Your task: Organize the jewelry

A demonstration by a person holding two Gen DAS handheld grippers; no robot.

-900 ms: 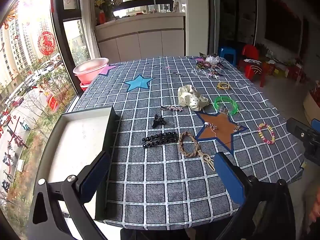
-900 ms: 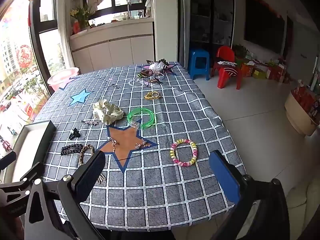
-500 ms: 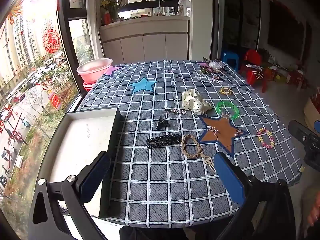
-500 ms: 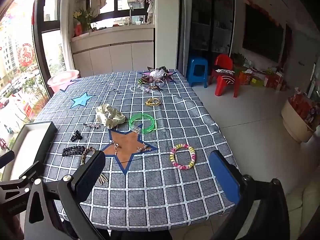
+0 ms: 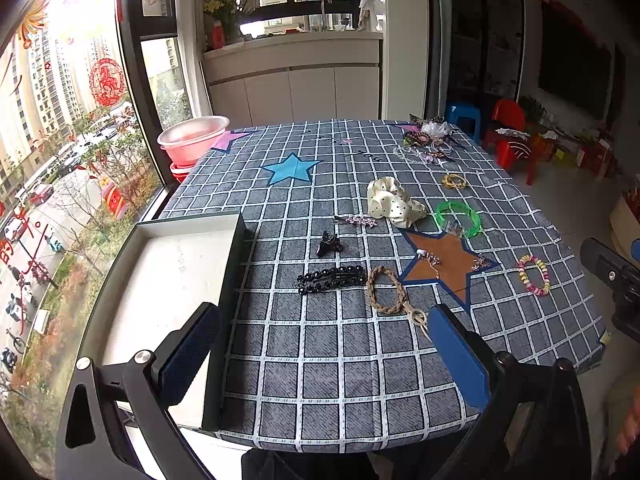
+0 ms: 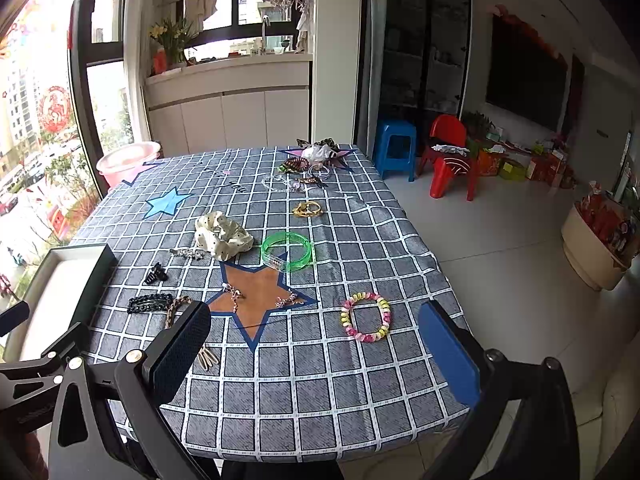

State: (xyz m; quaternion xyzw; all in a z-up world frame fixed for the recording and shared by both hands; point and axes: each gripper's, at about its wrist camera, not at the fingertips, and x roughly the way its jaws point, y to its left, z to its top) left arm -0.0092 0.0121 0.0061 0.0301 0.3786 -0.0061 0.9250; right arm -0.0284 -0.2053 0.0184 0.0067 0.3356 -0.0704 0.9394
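Through the left wrist camera I see my left gripper at the bottom of the frame, its blue pads spread wide with nothing between them, held above the near edge of the checked tablecloth. The open tray with its pale lining lies at lower left, its dark wall just beside the black beaded hair clip. To the right of that clip lies the braided cord bracelet, and above it the small black claw clip. The cream scrunchie and green bangle sit right of centre, above the brown star.

Through the right wrist camera, my right gripper fills the bottom, pads likewise wide apart and empty. The pastel coil bracelet lies on the cloth between the pads, just above them in frame. The green bangle touches the brown star's upper tip. The tray is at the left edge, and a heap of jewelry rests at the table's far end.
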